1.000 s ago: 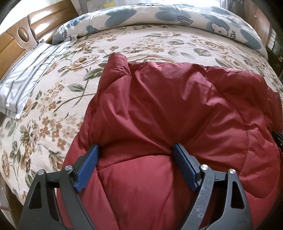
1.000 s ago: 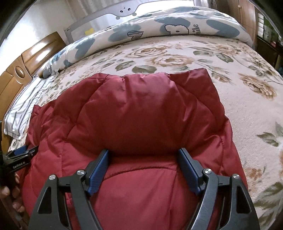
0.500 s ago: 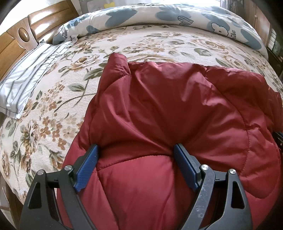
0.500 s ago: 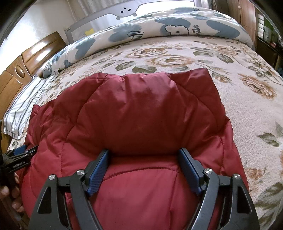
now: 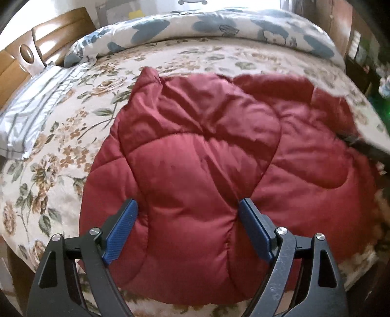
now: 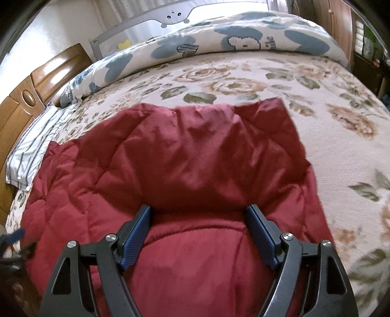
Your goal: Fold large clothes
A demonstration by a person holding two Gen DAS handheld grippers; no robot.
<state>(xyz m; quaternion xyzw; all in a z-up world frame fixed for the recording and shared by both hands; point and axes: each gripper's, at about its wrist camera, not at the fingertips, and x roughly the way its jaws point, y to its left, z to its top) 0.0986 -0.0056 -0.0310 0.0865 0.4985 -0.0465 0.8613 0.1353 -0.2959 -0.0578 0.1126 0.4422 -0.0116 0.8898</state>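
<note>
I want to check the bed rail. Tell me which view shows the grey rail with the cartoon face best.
The right wrist view: the grey rail runs along the bed's far side, face and top bar visible. The left wrist view catches only a sliver of it at the top edge.

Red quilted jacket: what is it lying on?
The red quilted jacket lies on a floral bedspread, visible all round it. Whatever is directly beneath the jacket is covered.

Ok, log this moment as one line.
task: fold clothes | red jacket on bed | left gripper open above it | right gripper open above it
</note>
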